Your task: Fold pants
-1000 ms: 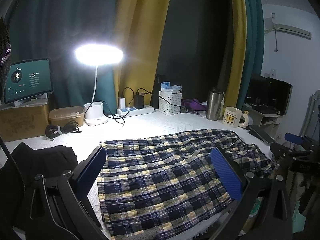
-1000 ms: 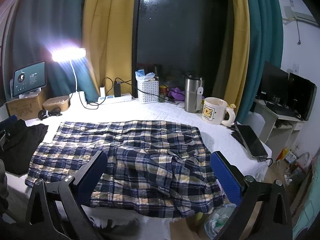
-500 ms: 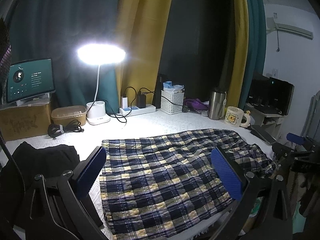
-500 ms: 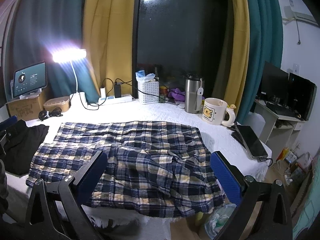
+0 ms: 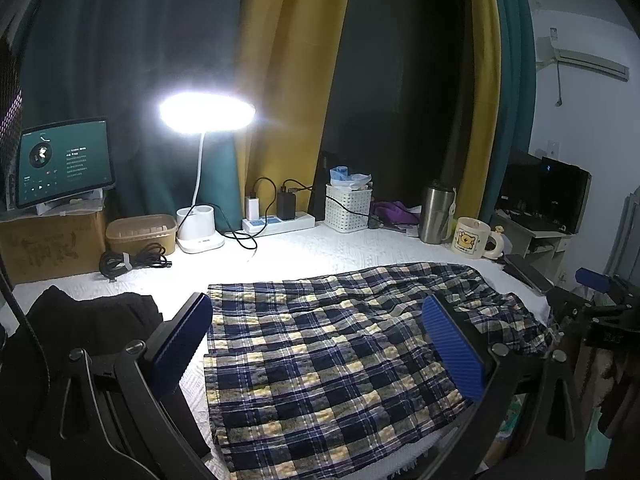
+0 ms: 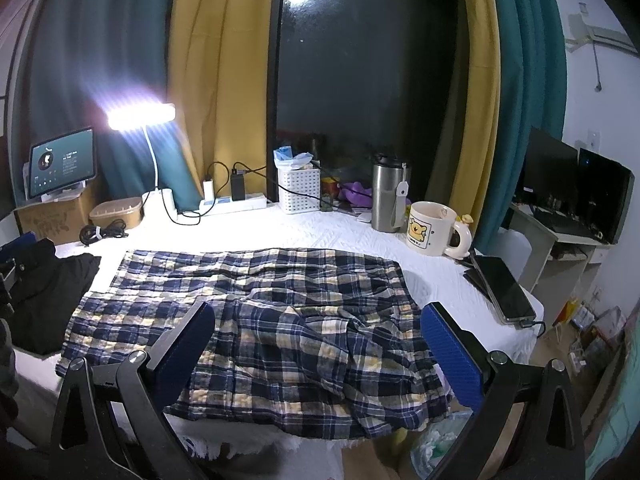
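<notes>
While my left tongs (image 5: 316,344) hover with jaws spread wide and nothing between them, the left wrist view lists: one pair of plaid pants (image 5: 340,344), spread lengthwise across the white table cover (image 5: 304,252), leg ends nearest me, fabric fairly flat at this end. Beside them to the left, a black garment (image 5: 80,320), apart from the plaid. At the back: desk lamp (image 5: 204,112), tablet (image 5: 64,160), white basket (image 5: 347,208), steel tumbler (image 5: 434,216), bear mug (image 5: 472,238).

Right wrist view lists: my right tongs (image 6: 318,344), likewise wide open and empty, above the pants (image 6: 260,312). Here the cloth lies rumpled, its near edge drooping over the table front. A phone (image 6: 504,288) lies well to the right.

Handling, by my estimate: light, soft, thin woven cloth; limp, not slippery, nothing fragile. Best holds would be the hem corners for the left tongs and the bunched near edge for the right.
</notes>
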The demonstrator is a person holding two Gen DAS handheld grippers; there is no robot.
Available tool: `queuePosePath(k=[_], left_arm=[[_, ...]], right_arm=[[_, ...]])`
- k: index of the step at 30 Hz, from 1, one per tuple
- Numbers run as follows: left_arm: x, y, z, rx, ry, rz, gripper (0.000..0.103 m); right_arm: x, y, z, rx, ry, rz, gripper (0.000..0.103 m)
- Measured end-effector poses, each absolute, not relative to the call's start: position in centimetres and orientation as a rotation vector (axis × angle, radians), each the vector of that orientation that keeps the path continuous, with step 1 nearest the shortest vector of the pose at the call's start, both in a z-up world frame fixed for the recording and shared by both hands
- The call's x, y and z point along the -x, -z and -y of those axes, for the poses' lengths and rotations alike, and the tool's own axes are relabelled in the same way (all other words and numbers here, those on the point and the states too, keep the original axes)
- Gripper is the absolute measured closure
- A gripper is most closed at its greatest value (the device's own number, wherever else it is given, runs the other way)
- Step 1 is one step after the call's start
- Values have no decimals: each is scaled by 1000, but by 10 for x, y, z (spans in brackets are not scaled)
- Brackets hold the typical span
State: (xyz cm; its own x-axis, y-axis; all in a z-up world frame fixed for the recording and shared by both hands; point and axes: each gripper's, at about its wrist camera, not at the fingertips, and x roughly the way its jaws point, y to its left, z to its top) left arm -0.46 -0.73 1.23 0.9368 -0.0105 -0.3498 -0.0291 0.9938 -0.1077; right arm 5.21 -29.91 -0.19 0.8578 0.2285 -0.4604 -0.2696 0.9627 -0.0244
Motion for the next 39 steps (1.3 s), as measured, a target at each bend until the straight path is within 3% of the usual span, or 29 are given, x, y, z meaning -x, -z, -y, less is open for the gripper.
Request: queuePosePath(k=[27,39], left_arm=[[12,-20,13,96,-9,-334,0],[-19,-10,6,95,-19,-407,0]], right_arm=[[-46,-4,308,82,-250,-451,0],[-77,3,307,96,-239,-490,0]])
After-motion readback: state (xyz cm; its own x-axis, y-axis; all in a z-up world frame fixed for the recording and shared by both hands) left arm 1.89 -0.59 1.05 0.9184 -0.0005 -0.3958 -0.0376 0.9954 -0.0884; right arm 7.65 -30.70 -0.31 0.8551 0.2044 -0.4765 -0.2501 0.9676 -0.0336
